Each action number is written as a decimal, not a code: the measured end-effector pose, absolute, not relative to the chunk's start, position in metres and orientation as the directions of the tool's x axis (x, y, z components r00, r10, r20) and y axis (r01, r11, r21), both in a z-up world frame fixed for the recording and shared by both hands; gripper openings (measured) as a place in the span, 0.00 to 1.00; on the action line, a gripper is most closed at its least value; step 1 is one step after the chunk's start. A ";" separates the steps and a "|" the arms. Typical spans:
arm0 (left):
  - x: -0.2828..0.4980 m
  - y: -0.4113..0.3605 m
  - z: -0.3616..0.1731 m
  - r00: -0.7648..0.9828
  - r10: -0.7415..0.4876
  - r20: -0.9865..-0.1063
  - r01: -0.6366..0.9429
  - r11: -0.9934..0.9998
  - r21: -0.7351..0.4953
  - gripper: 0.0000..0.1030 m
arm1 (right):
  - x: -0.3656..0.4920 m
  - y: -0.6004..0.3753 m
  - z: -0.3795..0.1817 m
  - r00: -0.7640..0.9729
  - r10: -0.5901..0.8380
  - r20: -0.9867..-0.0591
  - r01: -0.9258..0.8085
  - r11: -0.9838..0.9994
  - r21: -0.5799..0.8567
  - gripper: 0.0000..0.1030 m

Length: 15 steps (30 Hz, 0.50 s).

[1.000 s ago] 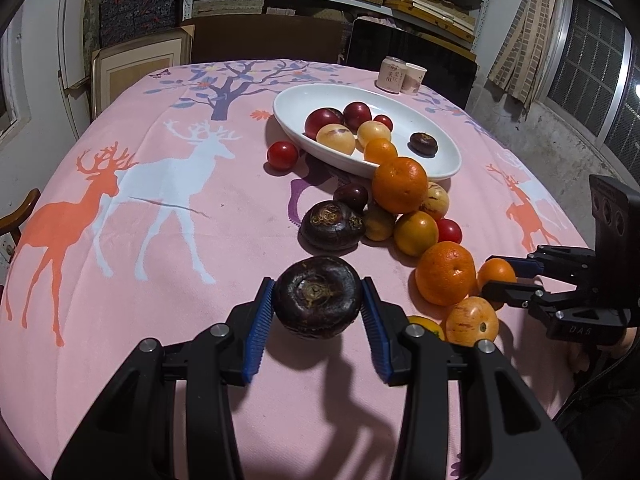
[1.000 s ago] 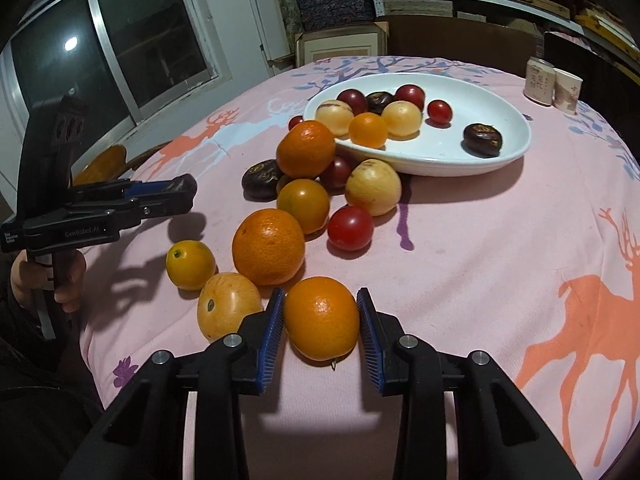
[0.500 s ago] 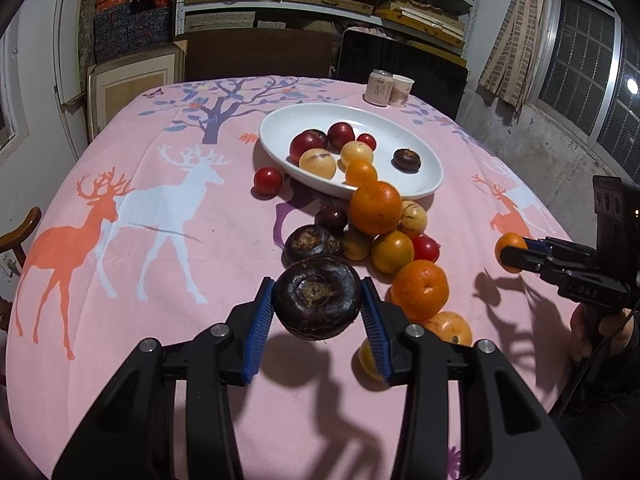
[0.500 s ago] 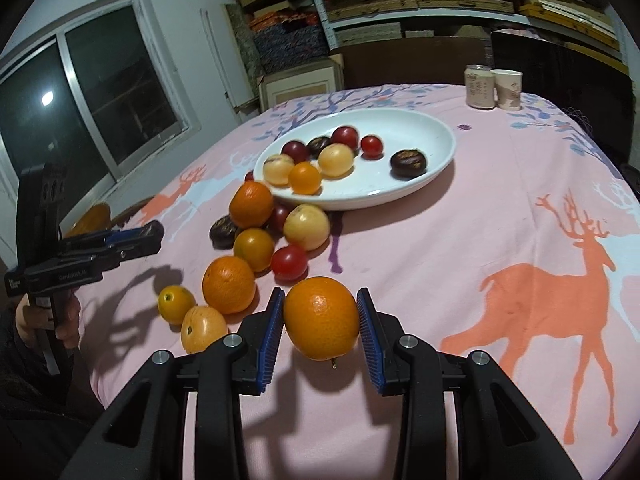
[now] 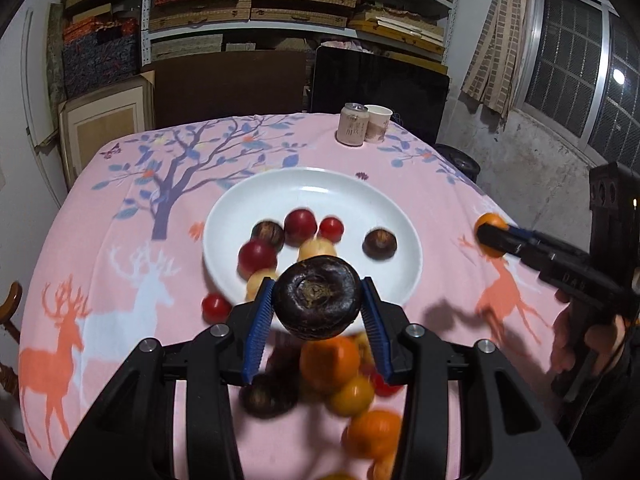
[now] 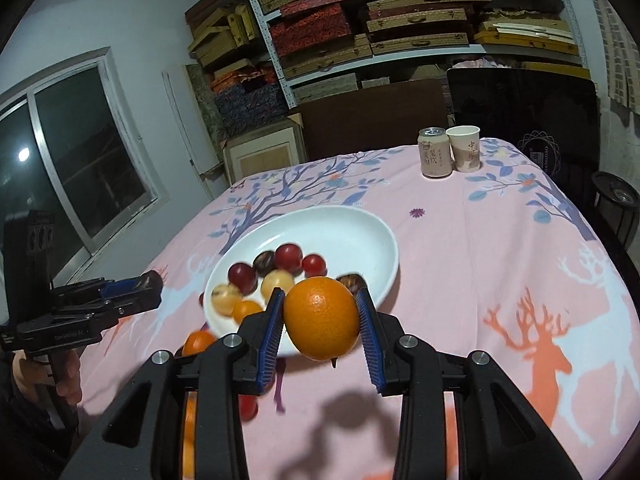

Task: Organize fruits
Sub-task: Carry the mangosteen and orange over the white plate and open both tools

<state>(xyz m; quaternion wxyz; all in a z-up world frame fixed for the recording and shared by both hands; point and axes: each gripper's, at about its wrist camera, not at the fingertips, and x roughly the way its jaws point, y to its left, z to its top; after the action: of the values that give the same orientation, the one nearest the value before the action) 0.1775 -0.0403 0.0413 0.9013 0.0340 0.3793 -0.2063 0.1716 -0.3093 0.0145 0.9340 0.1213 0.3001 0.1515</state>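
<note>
My left gripper (image 5: 318, 306) is shut on a dark purple round fruit (image 5: 316, 298) and holds it in the air above the near rim of the white oval plate (image 5: 360, 192). My right gripper (image 6: 320, 318) is shut on an orange (image 6: 322, 318), also lifted, in front of the plate (image 6: 360, 228). The plate holds several small red, yellow and dark fruits (image 5: 298, 222). More oranges and small fruits (image 5: 336, 364) lie on the pink cloth below my left gripper, blurred. The right gripper also shows in the left wrist view (image 5: 490, 236), and the left gripper in the right wrist view (image 6: 150, 284).
A drink can (image 6: 434, 152) and a paper cup (image 6: 464, 148) stand at the table's far edge. A red cherry tomato (image 5: 216, 308) lies left of the plate. Shelves with boxes, a dark board and a window surround the table.
Both grippers have risen with their fruits and moved forward towards the plate. The loose fruits on the cloth now lie below and behind the fingers.
</note>
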 end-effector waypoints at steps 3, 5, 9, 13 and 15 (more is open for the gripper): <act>0.221 -0.054 0.042 0.638 -0.328 -0.696 0.378 0.922 -0.087 0.41 | 0.204 -0.296 0.012 0.783 0.330 -0.527 -0.216 0.939 0.268 0.36; 0.254 -0.061 0.034 0.625 -0.315 -0.714 0.356 0.929 -0.099 0.41 | 0.228 -0.290 0.006 0.786 0.315 -0.532 -0.211 0.945 0.249 0.36; 0.320 -0.064 0.007 0.576 -0.268 -0.773 0.276 0.953 -0.125 0.41 | 0.275 -0.279 -0.016 0.762 0.276 -0.586 -0.174 0.958 0.226 0.36; 0.357 -0.066 -0.015 0.537 -0.240 -0.809 0.237 0.963 -0.128 0.41 | 0.301 -0.268 -0.034 0.737 0.254 -0.626 -0.169 0.966 0.193 0.36; 0.365 -0.069 -0.021 0.522 -0.240 -0.819 0.240 0.962 -0.129 0.41 | 0.305 -0.266 -0.039 0.729 0.255 -0.635 -0.171 0.966 0.192 0.36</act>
<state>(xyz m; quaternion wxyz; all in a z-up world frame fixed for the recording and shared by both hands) 0.3654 -0.0689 -0.0210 0.8722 0.0001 0.4693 -0.1375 0.3048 -0.2657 -0.0390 0.9279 0.0601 0.3497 0.1148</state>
